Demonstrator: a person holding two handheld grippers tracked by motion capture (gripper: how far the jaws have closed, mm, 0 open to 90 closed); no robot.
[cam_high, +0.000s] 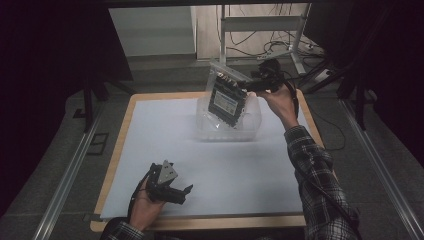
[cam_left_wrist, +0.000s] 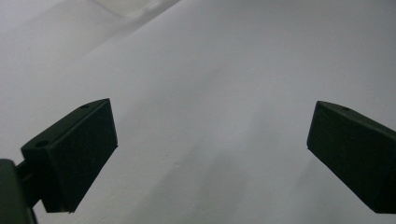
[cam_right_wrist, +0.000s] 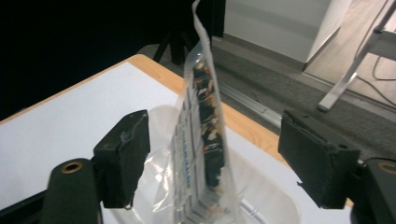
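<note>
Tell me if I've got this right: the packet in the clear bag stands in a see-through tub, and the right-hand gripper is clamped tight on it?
Not quite. The packet does stand in the clear tub, but the right gripper isn't clamped: the right gripper view shows its jaws spread wide, with gaps either side of the bag.

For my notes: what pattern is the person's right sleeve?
Dark plaid, on the sleeve; clearest in the high view.

Plaid sleeve (cam_high: 320, 170), seemingly white table (cam_high: 150, 130)
</note>
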